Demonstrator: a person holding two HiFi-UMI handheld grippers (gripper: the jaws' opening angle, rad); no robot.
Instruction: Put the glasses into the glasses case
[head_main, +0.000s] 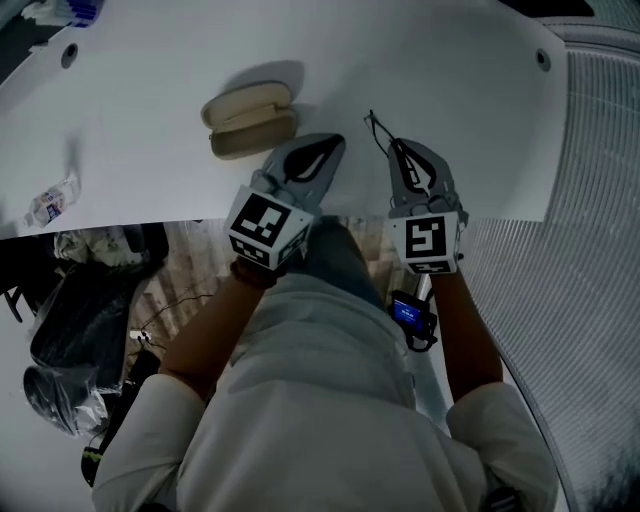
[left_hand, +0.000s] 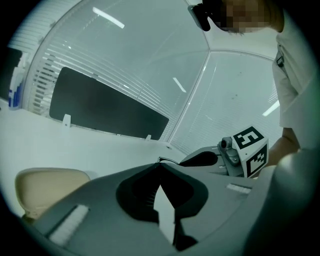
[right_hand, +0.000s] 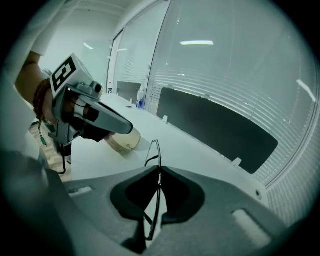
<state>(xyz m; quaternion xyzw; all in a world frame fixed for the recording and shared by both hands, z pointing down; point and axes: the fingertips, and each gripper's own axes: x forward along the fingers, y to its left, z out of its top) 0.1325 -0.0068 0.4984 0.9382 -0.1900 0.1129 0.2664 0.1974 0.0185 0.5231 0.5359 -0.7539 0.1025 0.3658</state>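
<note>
A beige clamshell glasses case (head_main: 250, 120) lies on the white table (head_main: 450, 80), its lid slightly ajar. It also shows at the lower left of the left gripper view (left_hand: 45, 187). My right gripper (head_main: 398, 146) hovers to the right of the case, shut on thin black wire-frame glasses (head_main: 380, 130). In the right gripper view the glasses (right_hand: 156, 152) stand edge-on, pinched between the jaws (right_hand: 159, 170). My left gripper (head_main: 335, 140) hangs just right of the case with its jaws shut and nothing between them (left_hand: 160, 165).
A crumpled wrapper (head_main: 50, 200) lies near the table's left front edge. Cable holes (head_main: 68, 55) (head_main: 541, 58) sit at the far corners. A dark panel (left_hand: 110, 107) stands along the table's back. Black bags (head_main: 80, 320) lie on the floor at the left.
</note>
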